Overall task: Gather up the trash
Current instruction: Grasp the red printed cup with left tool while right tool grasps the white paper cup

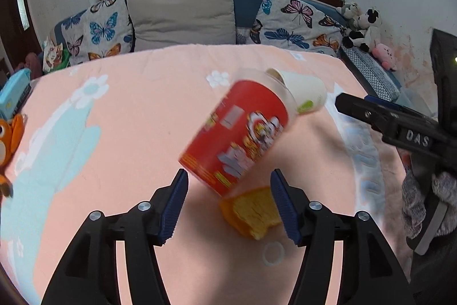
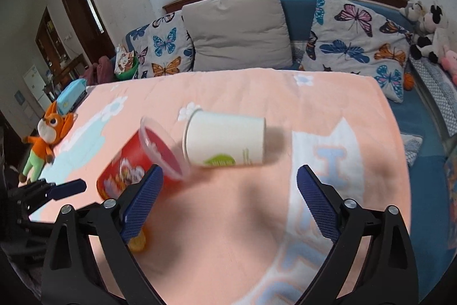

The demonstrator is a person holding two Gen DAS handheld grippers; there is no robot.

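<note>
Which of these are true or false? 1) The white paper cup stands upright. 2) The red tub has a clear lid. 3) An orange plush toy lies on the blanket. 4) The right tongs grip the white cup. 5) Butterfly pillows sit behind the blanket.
1) False: the white paper cup lies on its side.
2) True: the red tub has a clear lid.
3) True: the orange plush toy lies at the blanket edge.
4) False: the right tongs are open and empty.
5) True: the butterfly pillows sit behind it.
</note>
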